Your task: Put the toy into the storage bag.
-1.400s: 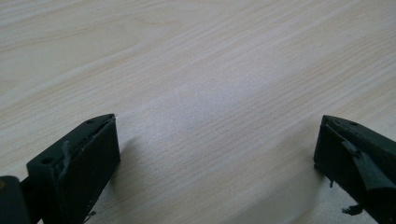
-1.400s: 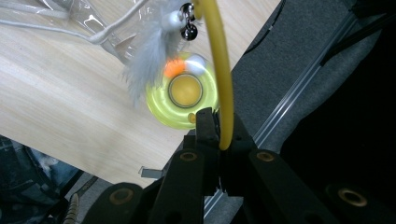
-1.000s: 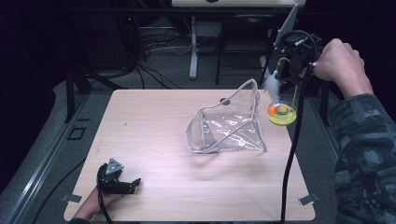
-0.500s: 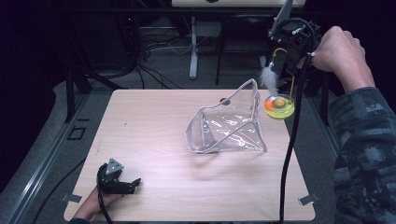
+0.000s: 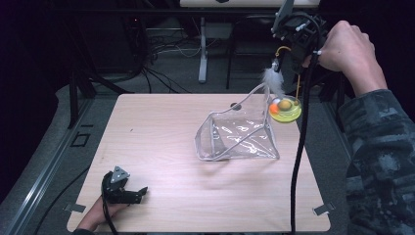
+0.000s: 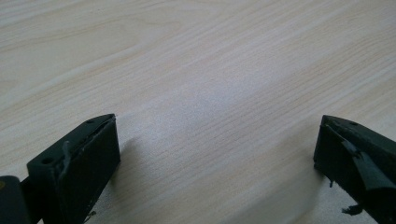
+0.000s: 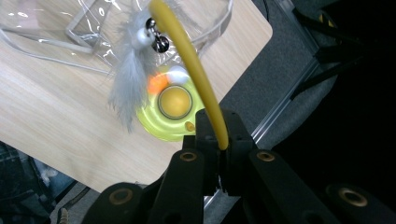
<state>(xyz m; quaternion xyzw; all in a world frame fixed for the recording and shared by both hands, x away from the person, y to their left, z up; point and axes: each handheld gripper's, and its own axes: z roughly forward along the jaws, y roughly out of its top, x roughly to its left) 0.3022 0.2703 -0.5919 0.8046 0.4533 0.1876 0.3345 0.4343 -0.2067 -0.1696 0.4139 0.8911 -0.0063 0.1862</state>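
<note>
Yellow wand is clamped in the right gripper, jaws shut tight on its stem. Compared with a second ago the whole cat toy has gone up: the disc base sat on the desk near the right edge, just beside the clear bag; now it hangs off the wand, clear of the wood, at the bag's upper right corner. Right hand rose and moved back with it, well above the far right corner.

Feather and two small bells dangle from the wand's curved end, feather draped over the disc's rim in the right gripper view. Orange ball sits in the disc's centre cup, a smaller orange and a white one beside it.

Bag hasn't moved: standing open, mouth facing up and right, toward the toy.

Left gripper unchanged, resting on the desk at the near left corner, jaws wide apart, nothing between them but bare wood.

Read: lift done, toy is airborne and secure. Looks like it goes into the bag next. Risk: the disc swings on the flexible wand, and the feather could snag the bag's rim. The idle left gripper could steady the bag's mouth.
</note>
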